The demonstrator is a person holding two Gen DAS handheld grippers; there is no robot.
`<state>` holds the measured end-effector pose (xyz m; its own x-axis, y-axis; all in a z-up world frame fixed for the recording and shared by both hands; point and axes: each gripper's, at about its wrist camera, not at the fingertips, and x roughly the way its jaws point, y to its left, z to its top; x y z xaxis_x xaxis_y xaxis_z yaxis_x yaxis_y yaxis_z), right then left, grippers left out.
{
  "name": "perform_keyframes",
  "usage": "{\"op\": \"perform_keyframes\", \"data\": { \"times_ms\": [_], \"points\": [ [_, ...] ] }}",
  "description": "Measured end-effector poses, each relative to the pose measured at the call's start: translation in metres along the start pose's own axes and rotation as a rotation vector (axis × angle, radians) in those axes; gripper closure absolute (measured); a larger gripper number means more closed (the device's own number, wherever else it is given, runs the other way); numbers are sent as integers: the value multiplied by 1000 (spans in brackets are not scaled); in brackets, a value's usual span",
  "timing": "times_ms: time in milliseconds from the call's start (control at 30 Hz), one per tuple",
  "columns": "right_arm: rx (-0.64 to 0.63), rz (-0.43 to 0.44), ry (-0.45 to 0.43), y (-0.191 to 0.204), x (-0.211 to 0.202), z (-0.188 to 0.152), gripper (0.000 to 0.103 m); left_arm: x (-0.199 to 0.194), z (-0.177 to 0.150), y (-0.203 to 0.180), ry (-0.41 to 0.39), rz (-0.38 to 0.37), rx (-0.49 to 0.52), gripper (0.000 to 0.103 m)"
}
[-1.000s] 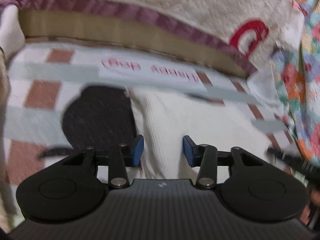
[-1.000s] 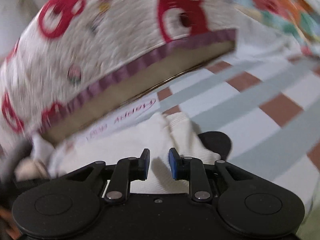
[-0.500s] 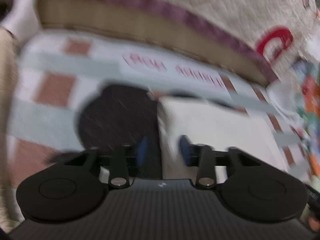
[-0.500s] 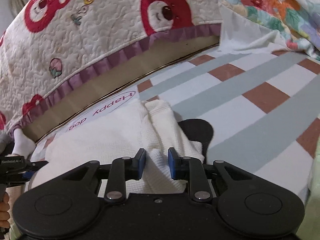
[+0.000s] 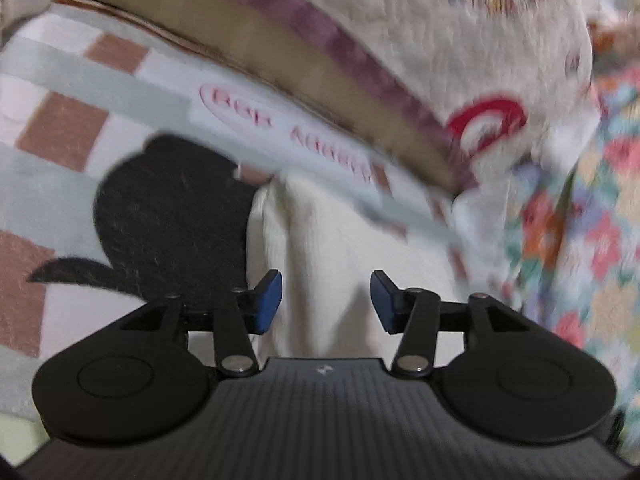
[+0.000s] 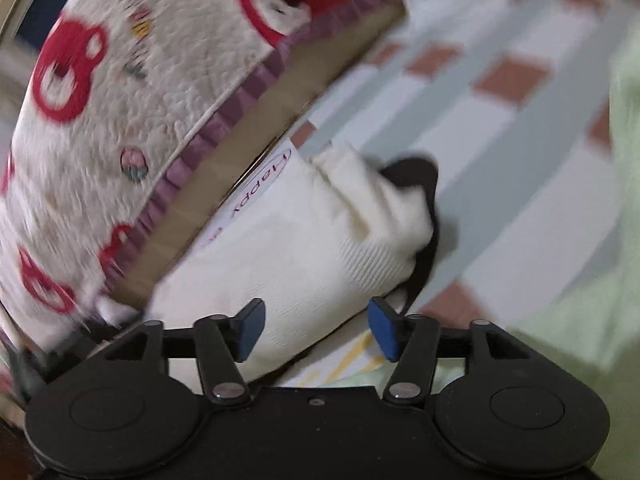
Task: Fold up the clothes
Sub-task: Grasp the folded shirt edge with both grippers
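The folded cream ribbed knit garment lies on the checked white, grey and rust bed sheet, partly over a black animal-shaped print, just beside the quilted cream bedspread with red bear motifs. The left gripper is opening, its blue pads clear of the cloth below. The right gripper is likewise opening (nothing clamped), garment edge between its jaws.
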<state>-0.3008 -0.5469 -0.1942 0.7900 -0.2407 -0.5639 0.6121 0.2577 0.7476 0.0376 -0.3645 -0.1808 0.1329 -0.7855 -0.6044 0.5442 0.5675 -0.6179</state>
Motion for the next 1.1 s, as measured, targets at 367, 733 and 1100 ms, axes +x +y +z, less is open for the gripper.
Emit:
{"op": "perform_keyframes", "data": {
  "times_ms": [367, 733, 1100],
  "points": [
    [29, -9, -48, 20, 51, -7, 22, 5, -4, 28, 6, -68, -120, 44],
    [-333, -230, -240, 46, 78, 41, 64, 4, 5, 31, -58, -48, -119, 37],
    [-138, -95, -117, -16, 81, 67, 42, 50, 3, 38, -36, -94, -216, 32]
  ]
}}
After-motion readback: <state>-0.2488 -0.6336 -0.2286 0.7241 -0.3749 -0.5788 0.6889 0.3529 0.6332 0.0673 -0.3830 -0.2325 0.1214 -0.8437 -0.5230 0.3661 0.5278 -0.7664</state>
